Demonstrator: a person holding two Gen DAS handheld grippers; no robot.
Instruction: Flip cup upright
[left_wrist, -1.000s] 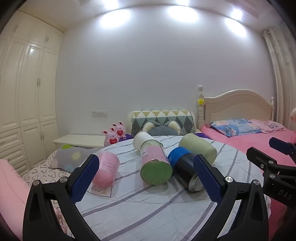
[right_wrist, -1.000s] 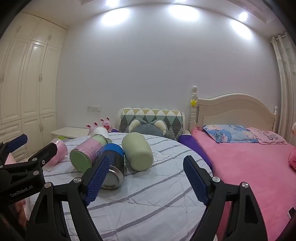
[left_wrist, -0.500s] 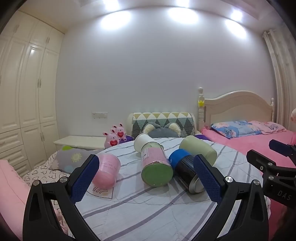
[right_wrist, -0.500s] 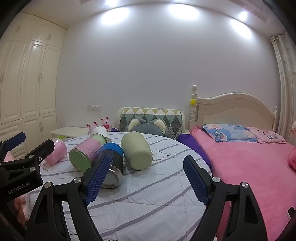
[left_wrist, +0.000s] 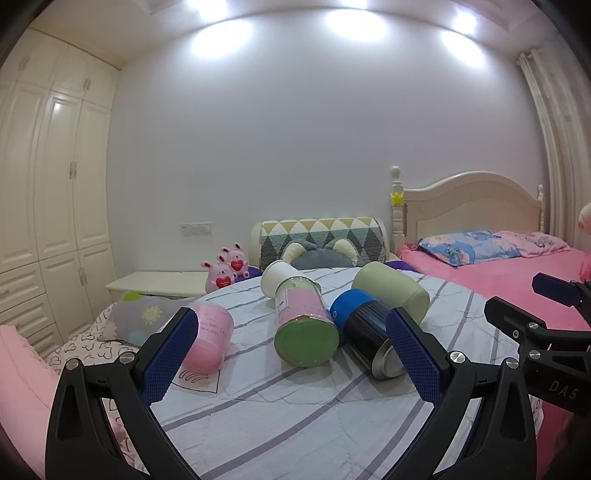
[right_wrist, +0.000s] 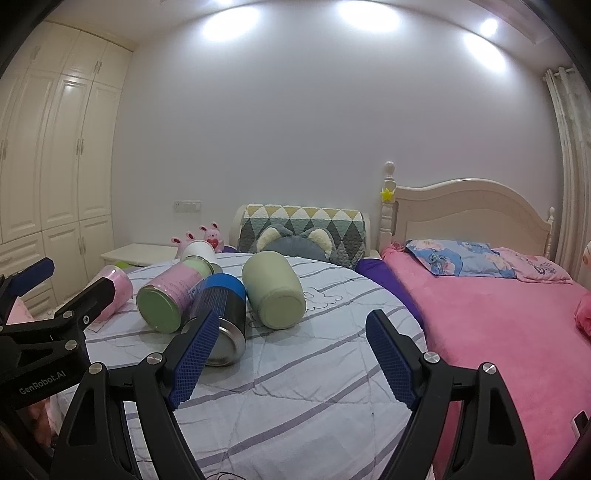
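Four cups lie on their sides on the striped round table (left_wrist: 295, 417), centre frame: pink cup (left_wrist: 208, 339) at left, green-bottomed pink cup (left_wrist: 304, 326), blue-lidded steel cup (left_wrist: 364, 336) touching it, pale green cup (left_wrist: 391, 291) behind at right. Left gripper (left_wrist: 291, 358) hovers low at bottom of frame, fingers spread wide with nothing between them, roughly bracketing the middle cups; right gripper (right_wrist: 290, 363) likewise released and empty, aimed just right of the steel cup. Pink bed (right_wrist: 498, 332) at right, plush bunnies (left_wrist: 225, 267) and patterned cushion (left_wrist: 321, 238) behind.
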